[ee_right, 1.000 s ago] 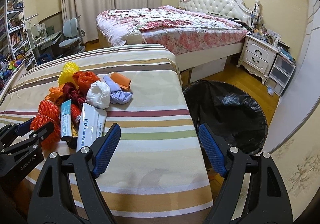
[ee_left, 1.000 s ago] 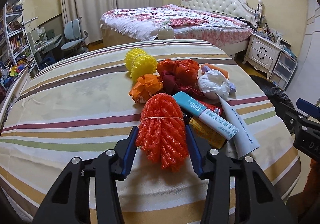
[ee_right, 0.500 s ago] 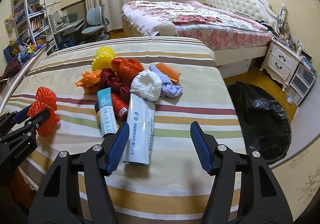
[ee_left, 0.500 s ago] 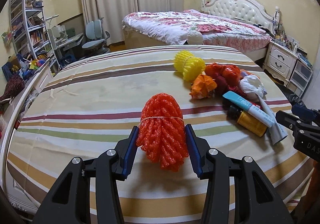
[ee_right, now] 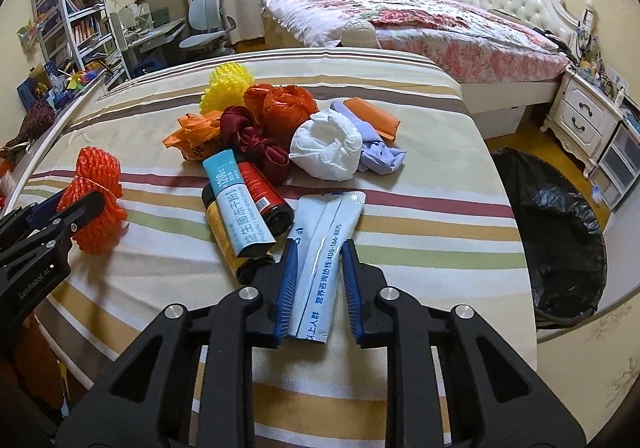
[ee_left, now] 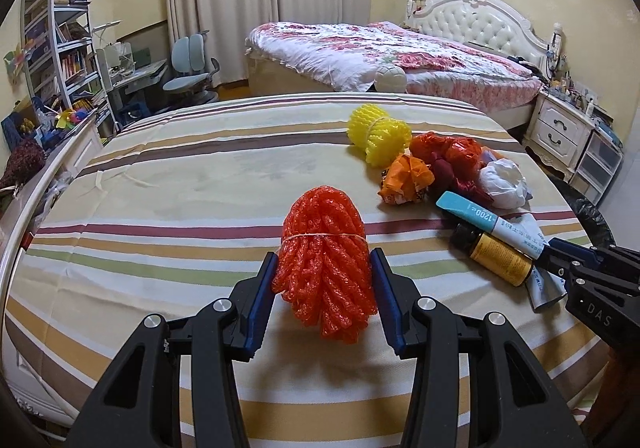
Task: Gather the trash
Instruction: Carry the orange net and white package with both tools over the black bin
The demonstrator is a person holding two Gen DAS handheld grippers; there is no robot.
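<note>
In a bedroom, over a striped tablecloth (ee_left: 168, 208), the left gripper (ee_left: 323, 280) pinches an orange foam net (ee_left: 324, 264) while the right gripper (ee_right: 318, 280) pinches a white packet (ee_right: 324, 260).

Warm, yellowish indoor light, moderately bright, even. Soft shadows only. Heavy fisheye bending toward edges; black vignette in all corners. Centre sharp; slight softness at rims. No strong glare.
</note>
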